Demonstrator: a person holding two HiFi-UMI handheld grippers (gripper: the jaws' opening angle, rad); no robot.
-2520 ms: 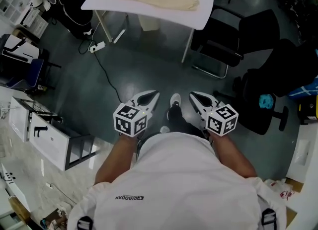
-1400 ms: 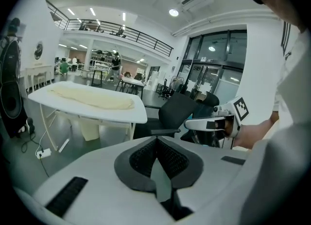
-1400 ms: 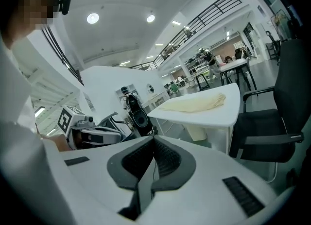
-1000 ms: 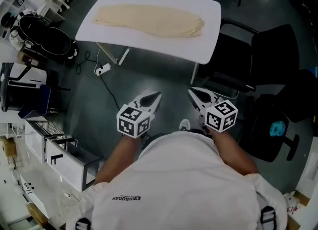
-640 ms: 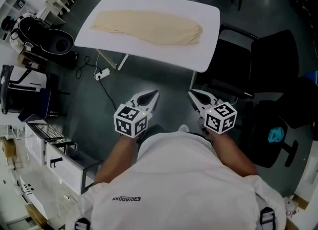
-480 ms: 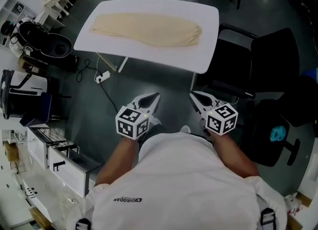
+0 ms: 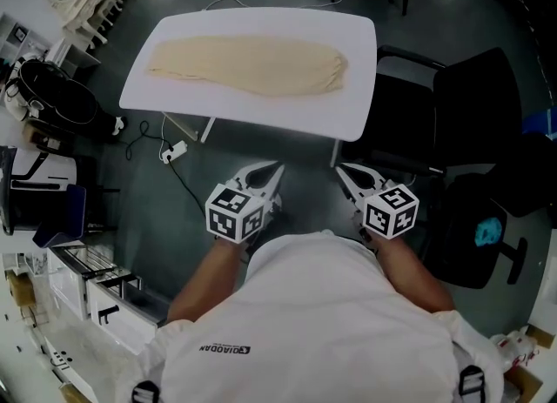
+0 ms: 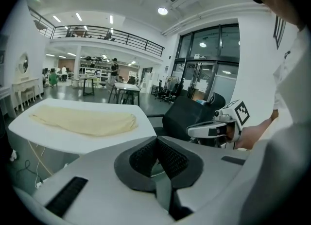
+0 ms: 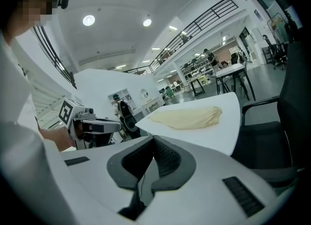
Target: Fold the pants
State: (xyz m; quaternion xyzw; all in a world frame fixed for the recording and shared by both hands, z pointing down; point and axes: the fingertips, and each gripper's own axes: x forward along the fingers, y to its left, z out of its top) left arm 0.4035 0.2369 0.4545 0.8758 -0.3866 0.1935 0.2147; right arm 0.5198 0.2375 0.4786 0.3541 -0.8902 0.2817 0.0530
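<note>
My left claw (image 7: 275, 167) and right claw (image 7: 341, 169) are closed on nothing, because the pants (image 7: 248, 66) lie flat on the far surface (image 7: 352, 118).

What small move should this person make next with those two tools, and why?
Probably carry the left tool and the right tool forward to the table. Both are shut, empty and short of its near edge, while the pants lie flat on top, out of reach.
</note>
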